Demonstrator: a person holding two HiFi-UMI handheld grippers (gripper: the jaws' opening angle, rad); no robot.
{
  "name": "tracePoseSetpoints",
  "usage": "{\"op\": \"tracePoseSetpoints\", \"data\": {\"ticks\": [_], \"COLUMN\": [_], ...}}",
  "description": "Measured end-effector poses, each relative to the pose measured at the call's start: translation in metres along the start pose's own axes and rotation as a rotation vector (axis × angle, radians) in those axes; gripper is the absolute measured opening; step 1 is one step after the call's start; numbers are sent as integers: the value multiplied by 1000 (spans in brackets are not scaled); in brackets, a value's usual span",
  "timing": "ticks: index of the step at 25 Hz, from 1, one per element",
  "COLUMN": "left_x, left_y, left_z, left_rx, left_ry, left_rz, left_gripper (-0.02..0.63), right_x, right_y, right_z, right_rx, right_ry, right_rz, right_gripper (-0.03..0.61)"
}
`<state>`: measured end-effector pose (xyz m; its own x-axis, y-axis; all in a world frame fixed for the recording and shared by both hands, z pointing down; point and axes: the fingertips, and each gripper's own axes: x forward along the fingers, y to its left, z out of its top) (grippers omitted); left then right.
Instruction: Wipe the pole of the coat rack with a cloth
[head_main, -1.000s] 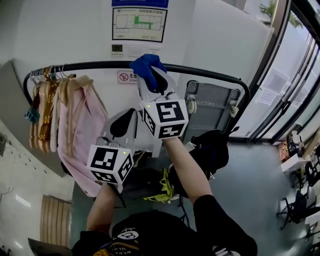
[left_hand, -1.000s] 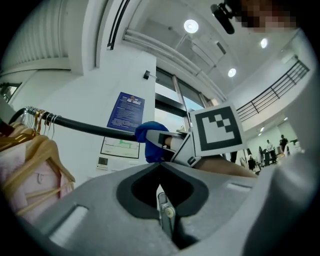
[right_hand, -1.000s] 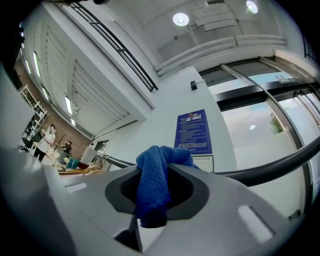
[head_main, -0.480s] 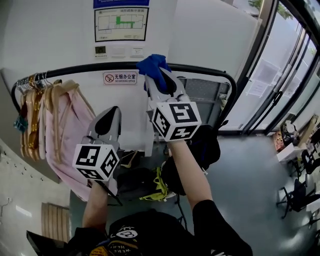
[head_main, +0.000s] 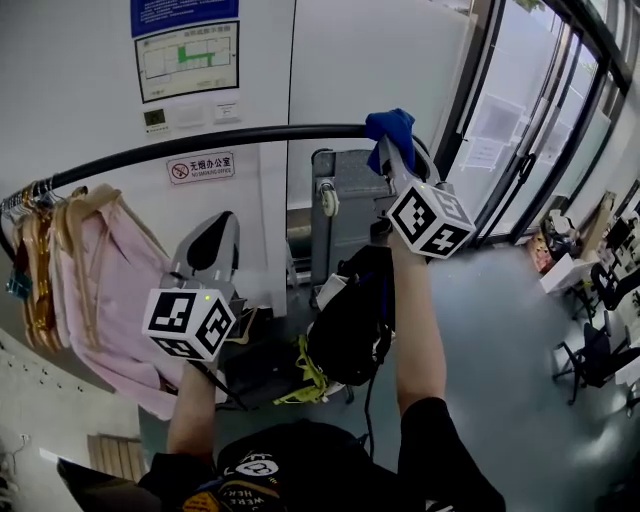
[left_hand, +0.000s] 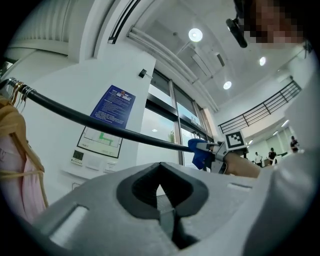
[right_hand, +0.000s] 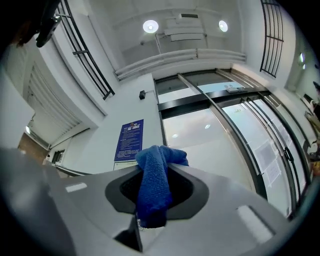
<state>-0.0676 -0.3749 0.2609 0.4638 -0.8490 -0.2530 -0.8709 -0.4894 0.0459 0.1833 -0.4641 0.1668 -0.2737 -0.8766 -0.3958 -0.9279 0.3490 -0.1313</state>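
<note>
- The right gripper (head_main: 394, 150) has its jaws clamped on a blue cloth (head_main: 390, 126).
- The cloth rests against the coat rack pole (head_main: 230, 141), near its right end.
- The left gripper (head_main: 218, 232), jaws together and empty, hangs below the pole, well apart from the cloth.

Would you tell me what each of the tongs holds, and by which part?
The right tongs pinch a blue cloth by a bunched fold; the left tongs are shut, empty.

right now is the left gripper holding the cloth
No, the left gripper is shut on nothing; the cloth is pinched in the right gripper.
</note>
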Motion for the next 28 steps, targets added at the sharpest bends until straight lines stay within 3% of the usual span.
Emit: {"op": "tracePoseSetpoints", "data": {"ticks": [3,5,13,17,22,28], "left_x": [0,-3,-48,-72,-99,-113], "left_y": [2,5,26,44,66,78], "left_z": [-5,-5,-5,4,10,6], "left_rx": [-4,1,47,72,68,68], "left_ry": [7,4,21,16,17,32], "left_rz": [11,24,127,190,246,283], "left_gripper": [3,3,3,3,3,3], "right_x": [-1,2,25,36,46,48], "right_y": [2,23,156,238,322,337], "right_z": [0,-5,-37,-61,-88,-92], "right_rx": [10,6,9,6,-7,8], "right_ry": [-11,-9,-28,1,51,51], "right_rz": [8,62,300,445,554,571], "right_gripper": [81,81,81,81,81,80]}}
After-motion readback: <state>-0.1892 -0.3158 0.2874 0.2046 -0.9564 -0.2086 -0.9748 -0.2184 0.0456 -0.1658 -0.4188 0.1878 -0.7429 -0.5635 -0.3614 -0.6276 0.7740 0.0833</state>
